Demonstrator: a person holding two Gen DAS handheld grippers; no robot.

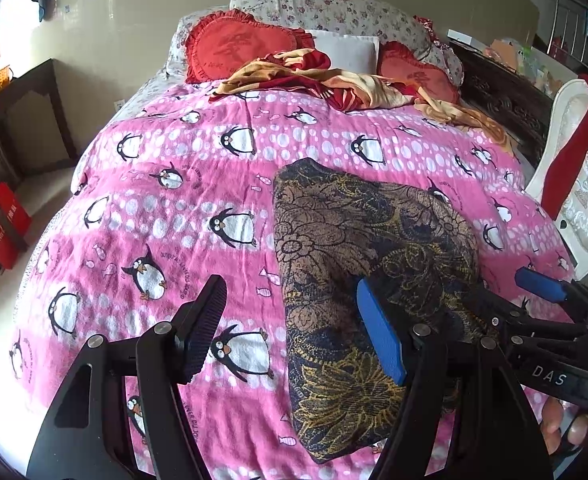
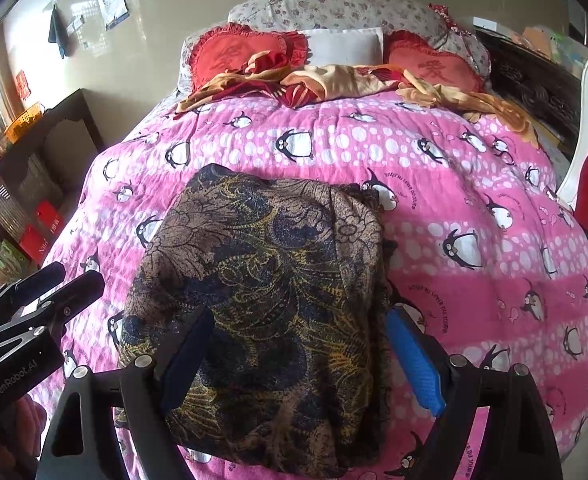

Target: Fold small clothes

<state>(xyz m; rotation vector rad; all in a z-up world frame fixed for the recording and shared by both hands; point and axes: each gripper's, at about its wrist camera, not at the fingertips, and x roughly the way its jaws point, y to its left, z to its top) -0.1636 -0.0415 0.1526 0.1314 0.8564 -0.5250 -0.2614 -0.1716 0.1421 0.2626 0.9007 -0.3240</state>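
A folded dark garment [image 2: 262,292], patterned with brown and gold flowers on navy, lies on the pink penguin blanket [image 2: 474,240] that covers the bed, in the half of the blanket nearest the cameras and well away from the pillows.

In the right wrist view the right gripper [image 2: 300,356] stands wide, its fingers spread to either side of the garment's near part: the dark finger [image 2: 186,364] sits over the cloth toward the garment's left side, and the blue finger [image 2: 414,364] lies just beside the garment's right edge. Whether either finger touches the cloth cannot be told.

In the left wrist view the left gripper [image 1: 294,332] is also wide. Its blue finger [image 1: 380,332] is over the garment, while its black finger [image 1: 202,328] is off the garment's left edge, above bare blanket.

Beyond the garment, at the far end of the blanket, a crumpled red-and-tan cloth [image 2: 294,80] lies in front of two red heart-shaped cushions [image 2: 234,56] and a white pillow [image 2: 346,46].
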